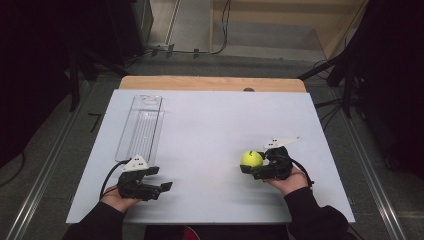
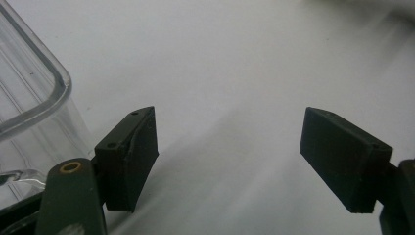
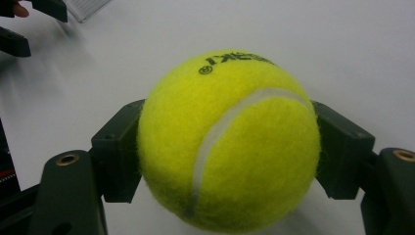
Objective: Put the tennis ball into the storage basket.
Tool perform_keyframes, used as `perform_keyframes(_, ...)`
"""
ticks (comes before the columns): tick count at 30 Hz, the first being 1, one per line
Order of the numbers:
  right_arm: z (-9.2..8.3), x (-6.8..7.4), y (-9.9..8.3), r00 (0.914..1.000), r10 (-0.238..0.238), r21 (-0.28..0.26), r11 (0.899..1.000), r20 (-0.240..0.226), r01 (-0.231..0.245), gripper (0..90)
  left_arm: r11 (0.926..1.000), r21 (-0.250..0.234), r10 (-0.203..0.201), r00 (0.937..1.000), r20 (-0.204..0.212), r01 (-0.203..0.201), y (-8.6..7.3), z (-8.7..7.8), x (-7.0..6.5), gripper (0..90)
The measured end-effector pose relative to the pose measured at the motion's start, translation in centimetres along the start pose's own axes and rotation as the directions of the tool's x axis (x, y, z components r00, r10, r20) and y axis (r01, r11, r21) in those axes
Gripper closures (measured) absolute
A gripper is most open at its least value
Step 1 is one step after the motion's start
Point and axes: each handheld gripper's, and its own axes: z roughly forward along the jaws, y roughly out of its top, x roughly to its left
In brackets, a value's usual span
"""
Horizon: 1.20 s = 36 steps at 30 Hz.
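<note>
Two grippers — right gripper [image 1: 252, 167] clamping the tennis ball [image 1: 251, 158], left gripper [image 1: 162, 186] spread wide beside the clear tray [image 1: 141, 125].

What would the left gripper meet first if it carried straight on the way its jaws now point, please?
Probably nothing: the left gripper stands open with bare white table ahead between its jaws. The clear container lies off to one side, likely outside that line, though depth is hard to judge.

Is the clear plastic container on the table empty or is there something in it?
Empty: the clear plastic container shows just its ribbed bottom, with the tennis ball clamped in the right gripper.
</note>
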Motion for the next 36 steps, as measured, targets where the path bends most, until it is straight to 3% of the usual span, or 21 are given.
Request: perform_keyframes(36, 2.4, 2.3, 2.5, 0.9981, -0.020, 0.020, 1.000, -0.058, 0.021, 23.4, 1.0000, 0.002, -0.004, 1.0000, 0.005, 0.004, 0.0, 0.0, 0.0, 22.8)
